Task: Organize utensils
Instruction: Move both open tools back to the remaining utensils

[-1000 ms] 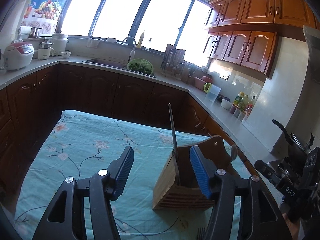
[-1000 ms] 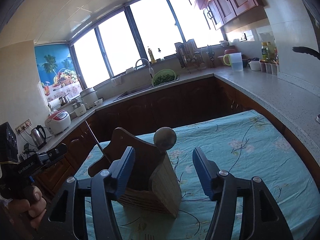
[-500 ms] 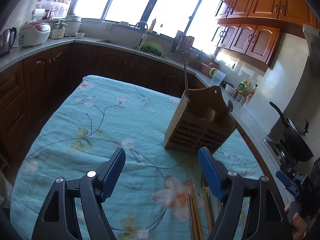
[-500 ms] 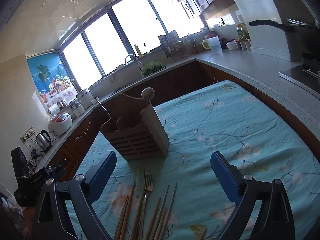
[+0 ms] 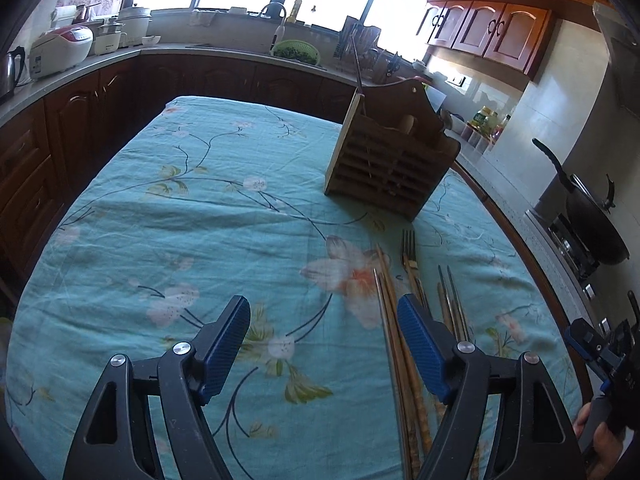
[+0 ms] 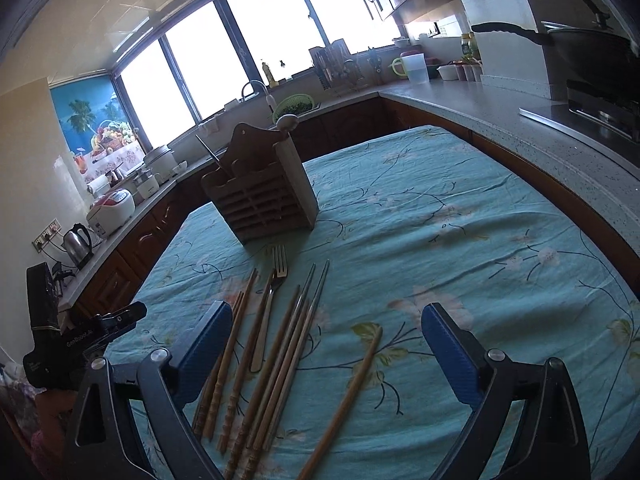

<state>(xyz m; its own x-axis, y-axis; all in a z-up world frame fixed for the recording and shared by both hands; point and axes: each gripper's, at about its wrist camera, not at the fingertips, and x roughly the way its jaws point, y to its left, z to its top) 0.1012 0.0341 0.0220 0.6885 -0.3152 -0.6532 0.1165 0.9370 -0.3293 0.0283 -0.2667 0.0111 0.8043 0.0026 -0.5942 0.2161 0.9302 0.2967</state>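
Both grippers hover over the loose cutlery — left gripper (image 5: pixel 324 344) and right gripper (image 6: pixel 326 340) gaping, nothing between the jaws. Looks like the pick-up step: chopsticks (image 6: pixel 280 360) and a fork (image 6: pixel 272 292) lie just before the wooden holder (image 6: pixel 260 200), so next comes closing on one piece. Teal floral cloth (image 6: pixel 440 240), kitchen counters around the holder.
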